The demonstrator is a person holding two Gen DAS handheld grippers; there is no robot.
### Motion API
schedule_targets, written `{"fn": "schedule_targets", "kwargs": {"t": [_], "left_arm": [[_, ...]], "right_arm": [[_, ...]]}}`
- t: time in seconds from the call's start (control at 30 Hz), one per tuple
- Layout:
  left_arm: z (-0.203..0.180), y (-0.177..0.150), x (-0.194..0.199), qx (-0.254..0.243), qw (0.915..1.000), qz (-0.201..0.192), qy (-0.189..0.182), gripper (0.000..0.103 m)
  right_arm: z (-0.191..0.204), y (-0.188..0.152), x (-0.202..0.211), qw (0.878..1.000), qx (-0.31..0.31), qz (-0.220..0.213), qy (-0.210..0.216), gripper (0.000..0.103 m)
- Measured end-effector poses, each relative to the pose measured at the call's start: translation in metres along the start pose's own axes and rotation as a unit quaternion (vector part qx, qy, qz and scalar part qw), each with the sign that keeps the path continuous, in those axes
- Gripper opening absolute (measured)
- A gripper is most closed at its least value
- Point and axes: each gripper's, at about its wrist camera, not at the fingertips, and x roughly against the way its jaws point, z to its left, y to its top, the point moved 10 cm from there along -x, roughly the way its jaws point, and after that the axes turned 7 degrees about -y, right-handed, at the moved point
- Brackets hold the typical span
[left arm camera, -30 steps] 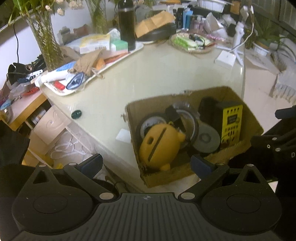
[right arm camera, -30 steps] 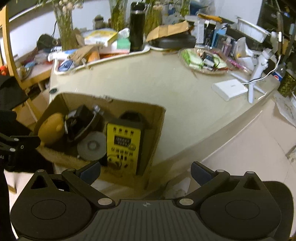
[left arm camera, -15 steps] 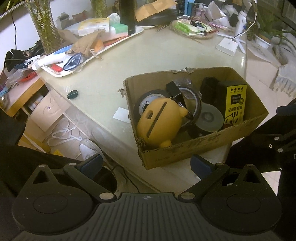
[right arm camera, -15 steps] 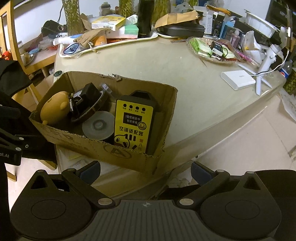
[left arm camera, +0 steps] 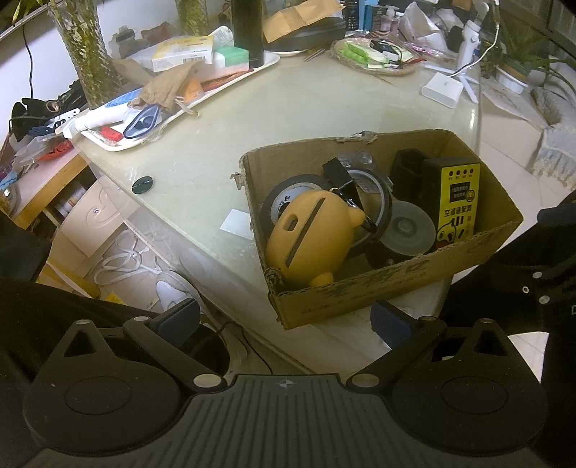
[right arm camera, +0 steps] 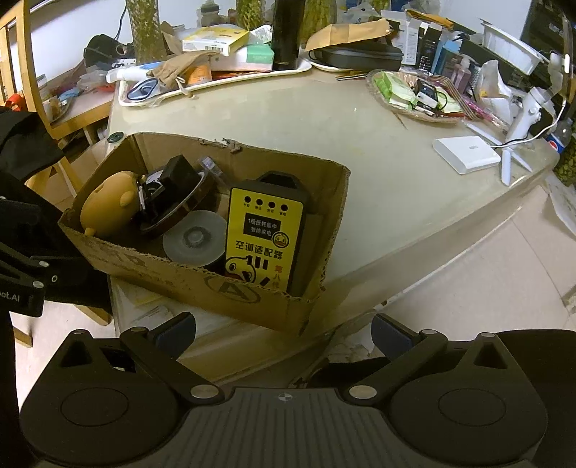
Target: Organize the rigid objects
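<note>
An open cardboard box stands at the near edge of the pale table. It holds a yellow pig-shaped case, rolls of tape, a grey disc, a black block and a black-and-yellow adapter box. My left gripper is open and empty, just in front of the box's near wall. My right gripper is open and empty, below the box's near right corner.
A white tray of clutter, glass vases, a black flask, a wicker plate of packets and a white box stand at the back. A dark green disc and a white card lie left of the box.
Both grippers have pulled back and risen, so the box now shows further from the fingertips. Both stay open and empty. The box's contents have not moved.
</note>
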Motion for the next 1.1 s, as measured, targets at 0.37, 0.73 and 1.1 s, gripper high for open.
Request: {"fn": "schedule_targets", "kwargs": {"t": [0.37,0.73,1.1], "left_arm": [[0.0021,0.0007,-0.0007,0.001,1.0000,0.003,0.004,0.103],[0.0030,0.0000,-0.0012,0.001,1.0000,0.004,0.005,0.103],[0.0036,-0.0011,-0.0021,0.000,1.0000,0.005,0.005,0.103]], "right_arm": [[0.0013,0.0000,0.0007,1.000,0.002,-0.001,0.001,0.103],[0.0012,0.0009,0.0022,1.000,0.003,-0.003,-0.001,0.103],[0.0010,0.0003,0.0005,1.000,0.002,-0.002,-0.001,0.103]]}}
